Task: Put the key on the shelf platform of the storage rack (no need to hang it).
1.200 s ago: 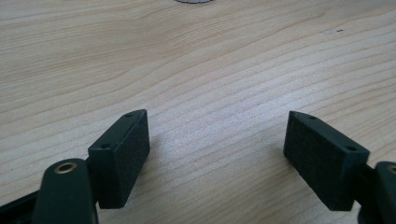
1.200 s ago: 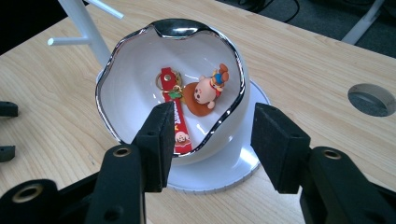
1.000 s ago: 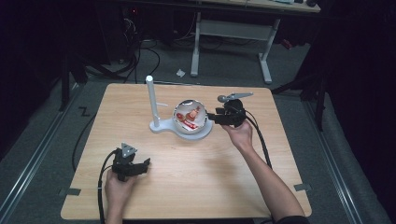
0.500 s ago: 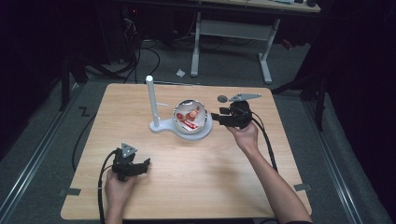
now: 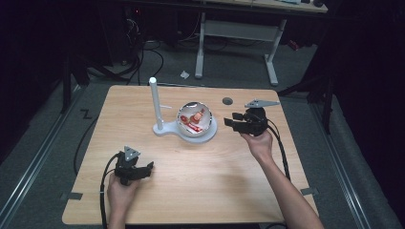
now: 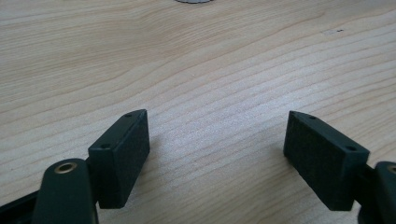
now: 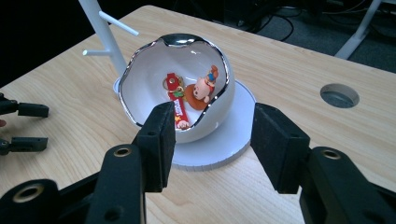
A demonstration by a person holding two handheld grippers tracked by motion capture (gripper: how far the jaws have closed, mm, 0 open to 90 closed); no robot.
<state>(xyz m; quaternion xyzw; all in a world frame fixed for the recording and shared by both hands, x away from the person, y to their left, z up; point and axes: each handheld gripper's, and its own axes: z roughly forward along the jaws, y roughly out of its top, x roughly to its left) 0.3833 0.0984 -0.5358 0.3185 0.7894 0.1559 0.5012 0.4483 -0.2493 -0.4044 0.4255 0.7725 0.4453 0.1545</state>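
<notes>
Beside egg-shaped bowl w/ keychain, right tongs spread, empty, left tongs spread.

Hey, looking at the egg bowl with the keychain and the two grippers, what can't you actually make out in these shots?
- Keychain: its lower end is hidden by the bowl rim and the right gripper in the right gripper view; too small in the high view.
- Print on its red strap: too small.
- White stand: top cut off by the right gripper view's edge.
- Left gripper: body cut off at the bottom edge of its own view.
</notes>
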